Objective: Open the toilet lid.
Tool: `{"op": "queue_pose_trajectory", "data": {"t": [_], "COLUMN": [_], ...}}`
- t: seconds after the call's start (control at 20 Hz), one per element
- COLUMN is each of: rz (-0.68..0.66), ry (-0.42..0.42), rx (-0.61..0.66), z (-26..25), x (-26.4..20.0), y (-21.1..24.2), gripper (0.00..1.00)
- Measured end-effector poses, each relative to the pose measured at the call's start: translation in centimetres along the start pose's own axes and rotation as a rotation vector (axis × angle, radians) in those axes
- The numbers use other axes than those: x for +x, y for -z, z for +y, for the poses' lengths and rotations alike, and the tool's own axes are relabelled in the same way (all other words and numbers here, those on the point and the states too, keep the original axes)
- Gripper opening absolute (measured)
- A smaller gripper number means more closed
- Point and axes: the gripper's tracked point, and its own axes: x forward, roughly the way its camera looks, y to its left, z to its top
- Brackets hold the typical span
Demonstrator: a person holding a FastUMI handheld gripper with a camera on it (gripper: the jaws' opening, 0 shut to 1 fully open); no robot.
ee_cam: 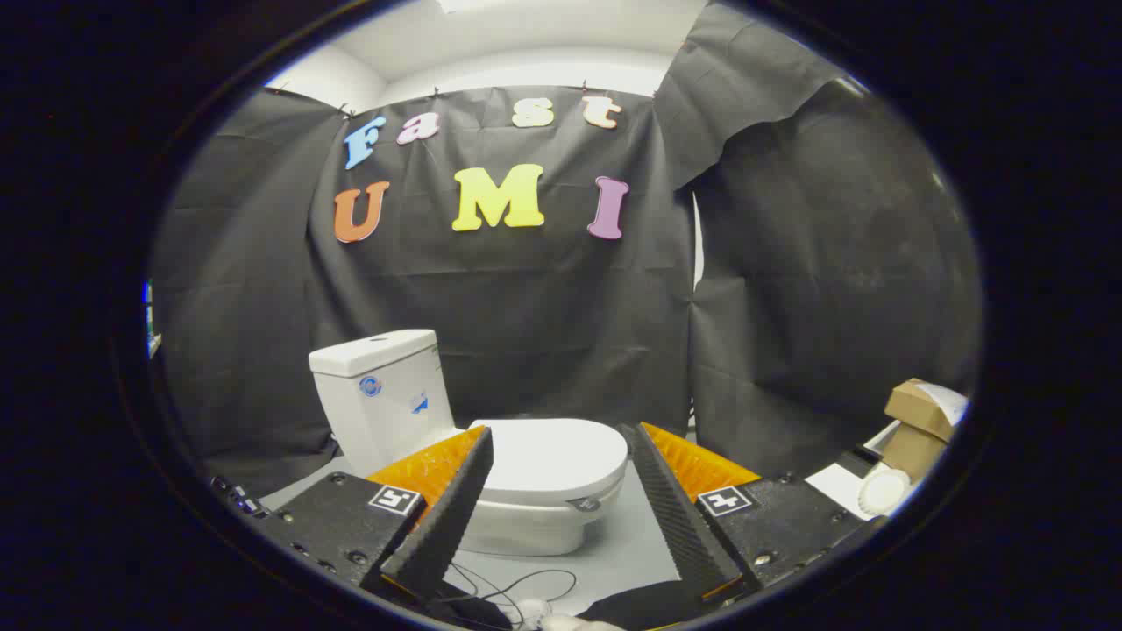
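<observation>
A white toilet stands on the pale floor ahead of me, its tank [383,392] to the left and its lid [552,454] lying flat and closed over the bowl. My gripper [554,438] is open, its two black ribbed fingers [456,508] spread wide with orange backing. The lid's front part shows in the gap between the fingertips and a little beyond them. Nothing is held between the fingers, and they touch nothing.
Black cloth walls close the booth behind and to the right. Cardboard boxes [916,421] and a white round object [881,491] sit at the right. Thin cables [517,583] lie on the grey floor [627,548] under the fingers.
</observation>
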Motion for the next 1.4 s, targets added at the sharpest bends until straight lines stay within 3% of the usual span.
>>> {"op": "queue_pose_trajectory", "data": {"t": [1.0,1.4], "rz": [-0.020,-0.003], "ry": [-0.020,-0.040], "rx": [-0.015,0.012], "z": [0.7,1.3], "x": [-0.3,2.9], "y": [-0.7,-0.5], "gripper": [1.00,1.00]}}
